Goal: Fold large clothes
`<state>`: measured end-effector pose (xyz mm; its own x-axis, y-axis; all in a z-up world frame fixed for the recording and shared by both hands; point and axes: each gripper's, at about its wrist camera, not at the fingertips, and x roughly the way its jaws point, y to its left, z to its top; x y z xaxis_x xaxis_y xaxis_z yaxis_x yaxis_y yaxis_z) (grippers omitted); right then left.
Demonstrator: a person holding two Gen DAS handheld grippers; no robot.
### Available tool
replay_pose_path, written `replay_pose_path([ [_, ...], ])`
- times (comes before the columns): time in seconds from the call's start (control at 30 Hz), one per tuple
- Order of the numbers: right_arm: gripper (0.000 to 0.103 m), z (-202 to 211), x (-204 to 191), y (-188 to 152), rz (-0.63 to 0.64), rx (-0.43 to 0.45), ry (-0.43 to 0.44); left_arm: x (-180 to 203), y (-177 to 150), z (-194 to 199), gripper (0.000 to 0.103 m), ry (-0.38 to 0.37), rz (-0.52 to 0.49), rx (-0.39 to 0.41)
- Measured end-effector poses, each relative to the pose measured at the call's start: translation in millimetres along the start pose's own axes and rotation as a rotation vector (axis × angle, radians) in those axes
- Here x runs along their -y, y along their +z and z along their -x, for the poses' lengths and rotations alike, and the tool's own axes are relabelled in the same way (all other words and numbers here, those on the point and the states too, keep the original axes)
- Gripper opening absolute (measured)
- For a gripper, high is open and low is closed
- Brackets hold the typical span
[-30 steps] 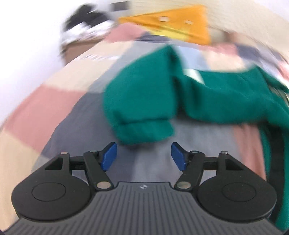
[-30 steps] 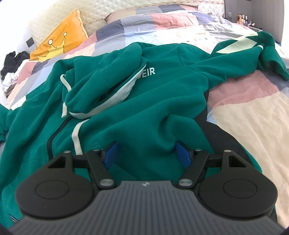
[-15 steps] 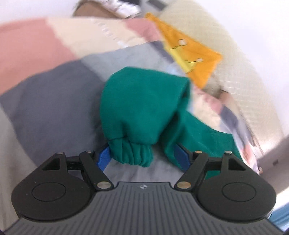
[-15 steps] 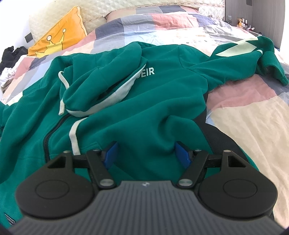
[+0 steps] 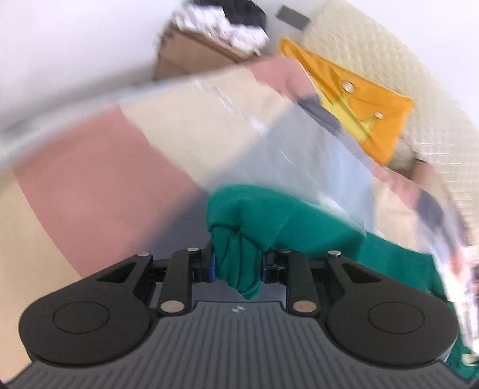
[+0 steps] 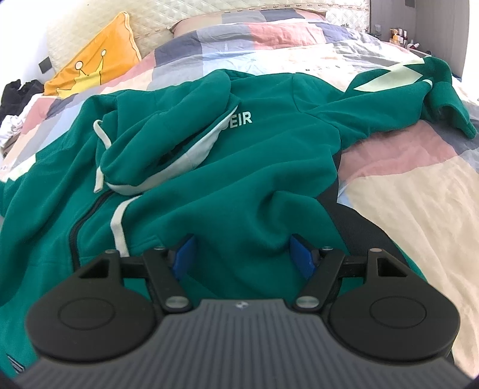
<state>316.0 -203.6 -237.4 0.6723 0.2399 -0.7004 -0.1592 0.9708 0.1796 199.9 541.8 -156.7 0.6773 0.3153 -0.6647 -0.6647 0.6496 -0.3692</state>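
left gripper (image 5: 238,266) has just closed, pinching the hoodie's (image 6: 239,179) sleeve cuff (image 5: 236,263) between its jaws.

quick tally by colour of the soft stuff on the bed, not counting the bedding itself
green: 1, the hoodie, its cuff clamped in the left gripper
orange: 1, the crown cushion
checked: 1, the pillow at the headboard
total: 3
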Motion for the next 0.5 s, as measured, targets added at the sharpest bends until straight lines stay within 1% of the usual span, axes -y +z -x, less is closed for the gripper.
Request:
replay_pose_path([
  [0.03, 0.071, 0, 0, 0, -0.001, 0.001, 0.001, 0, 20, 3, 0.028, 0.048, -0.052, 0.005],
  [0.1, 0.071, 1, 0, 0, 0.000, 0.004, 0.002, -1, 55, 3, 0.028, 0.144, -0.117, 0.013],
  [0.17, 0.071, 2, 0, 0, -0.001, 0.003, 0.003, -4, 84, -6, 0.028, 0.211, -0.155, 0.030],
  [0.23, 0.071, 2, 0, 0, -0.003, 0.005, 0.002, 2, 96, -22, 0.029, 0.297, -0.216, 0.027],
  [0.27, 0.070, 2, 0, 1, -0.004, 0.004, 0.000, -1, 97, -25, 0.029, 0.309, -0.219, 0.025],
  [0.33, 0.070, 2, 0, 1, -0.007, 0.003, -0.001, 1, 92, -43, 0.029, 0.328, -0.213, 0.012],
  [0.43, 0.070, 4, 1, 1, -0.014, 0.008, 0.003, -3, 71, -66, 0.033, 0.350, -0.199, -0.024],
  [0.47, 0.070, 5, 2, 1, -0.022, 0.011, 0.006, -4, 63, -70, 0.036, 0.361, -0.183, -0.030],
  [0.5, 0.070, 6, 4, 2, -0.030, 0.013, 0.008, -5, 54, -70, 0.046, 0.368, -0.171, -0.035],
])
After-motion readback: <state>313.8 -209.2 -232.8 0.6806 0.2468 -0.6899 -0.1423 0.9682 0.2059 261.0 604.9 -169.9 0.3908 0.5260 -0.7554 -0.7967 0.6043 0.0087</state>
